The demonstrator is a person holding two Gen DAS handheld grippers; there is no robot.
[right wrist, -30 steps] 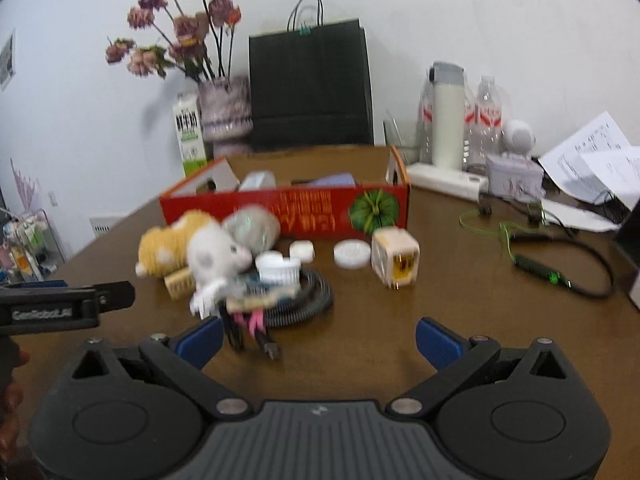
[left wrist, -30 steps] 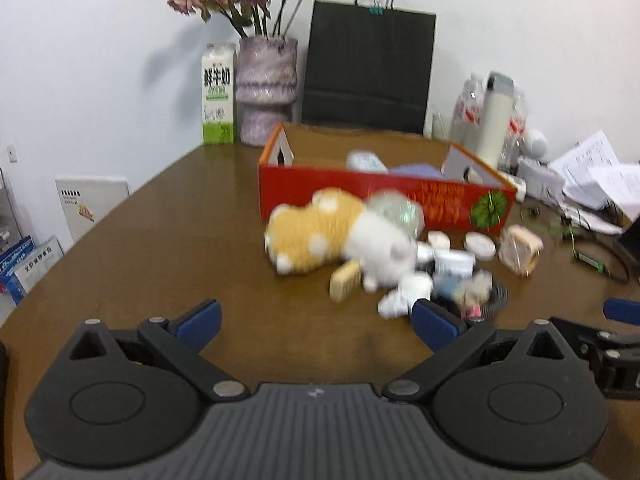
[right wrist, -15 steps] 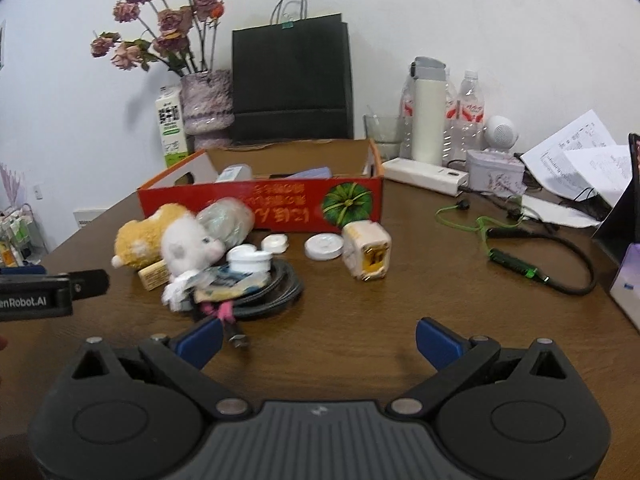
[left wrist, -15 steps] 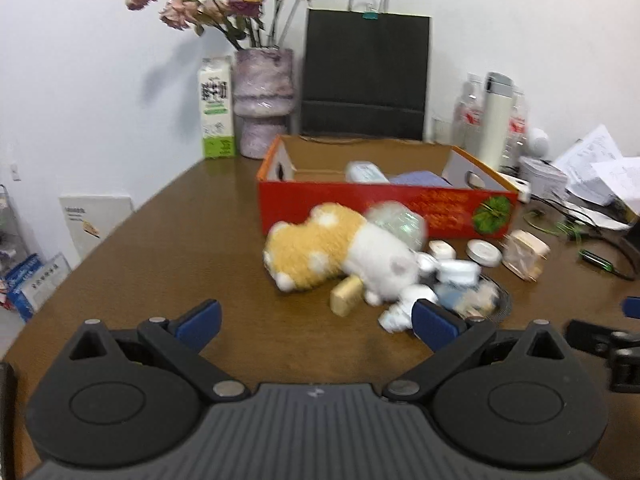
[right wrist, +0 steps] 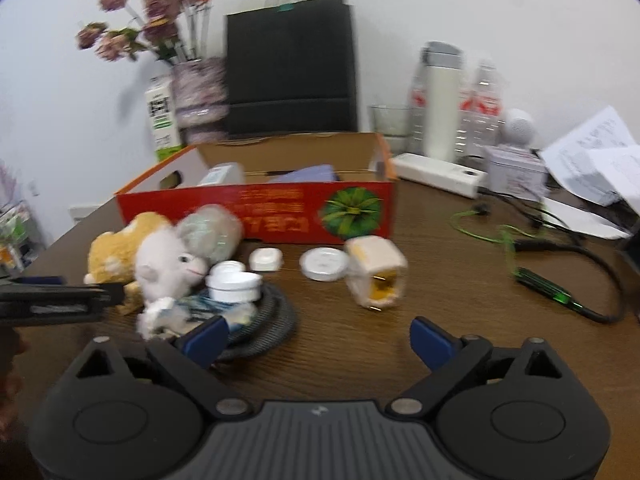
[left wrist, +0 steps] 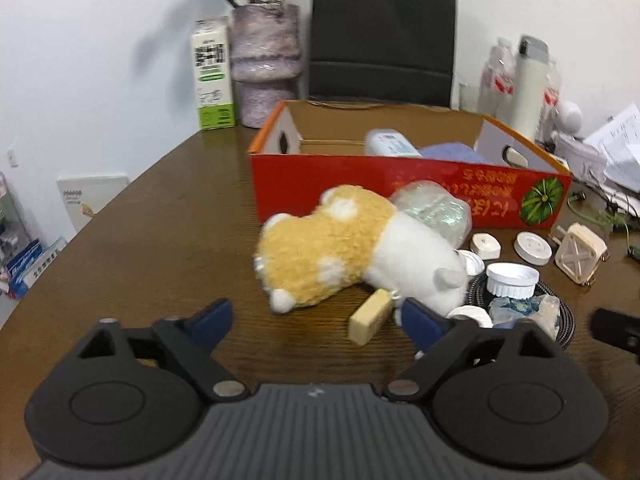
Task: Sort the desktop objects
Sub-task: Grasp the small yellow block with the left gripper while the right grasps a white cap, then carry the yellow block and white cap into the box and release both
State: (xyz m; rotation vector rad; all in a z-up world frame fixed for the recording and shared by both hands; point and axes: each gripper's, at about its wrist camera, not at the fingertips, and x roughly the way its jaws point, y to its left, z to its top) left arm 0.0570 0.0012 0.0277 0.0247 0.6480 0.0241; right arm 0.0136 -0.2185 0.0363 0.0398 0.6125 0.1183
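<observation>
A yellow-and-white plush toy (left wrist: pixel 340 252) lies on its side on the brown table, in front of a red cardboard box (left wrist: pixel 400 192). A tan block (left wrist: pixel 370 317) rests against the plush. My left gripper (left wrist: pixel 314 318) hovers just short of the plush with its jaws closing; the pads touch nothing, and the tan block lies just ahead of the right finger. My right gripper (right wrist: pixel 319 338) is low over bare table, its jaws closing on nothing. Beyond it stands a cream plug cube (right wrist: pixel 376 272). A white jar (right wrist: pixel 234 284) sits on a coiled cable (right wrist: pixel 272 320) to its left.
Small white caps (right wrist: pixel 324 264) lie in front of the box, which holds a bottle and a purple item. A vase, a milk carton (left wrist: pixel 212 76), a black bag (left wrist: pixel 382 32), bottles, papers and a green cable (right wrist: pixel 536 276) crowd the back and right.
Both grippers have moved forward toward the clutter, so the plush, jar and plug cube look larger. The left gripper's fingers stand closer together than before.
</observation>
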